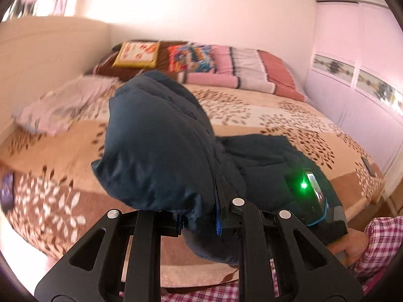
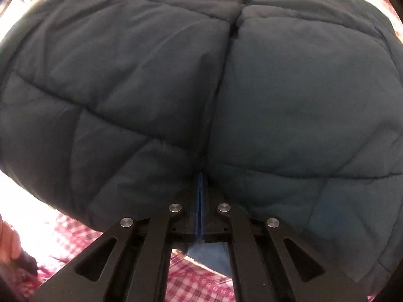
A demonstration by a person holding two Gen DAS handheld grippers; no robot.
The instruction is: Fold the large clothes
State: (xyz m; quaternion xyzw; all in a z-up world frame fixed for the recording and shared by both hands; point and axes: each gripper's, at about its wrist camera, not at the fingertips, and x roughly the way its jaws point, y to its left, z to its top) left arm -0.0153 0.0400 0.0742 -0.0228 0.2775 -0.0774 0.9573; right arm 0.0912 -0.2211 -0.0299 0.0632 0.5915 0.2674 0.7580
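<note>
A dark navy quilted puffer jacket (image 1: 161,141) hangs bunched in the air above the bed (image 1: 289,115). My left gripper (image 1: 201,216) is shut on a fold of its fabric near the bottom edge. The jacket (image 2: 176,75) fills nearly the whole right wrist view, its zipper seam running down the middle. My right gripper (image 2: 200,196) is shut on the jacket at the seam, with the blue finger pads (image 2: 199,209) pressed together. The right gripper's body with a green light (image 1: 311,186) shows in the left wrist view, behind the jacket.
The bed has a beige and brown leaf-patterned blanket (image 1: 63,196). A crumpled pale lilac cloth (image 1: 65,103) lies at its left. Pillows and folded pink bedding (image 1: 226,63) sit at the head. A wardrobe (image 1: 365,80) stands at the right. My plaid-sleeved arm (image 1: 377,239) is at the lower right.
</note>
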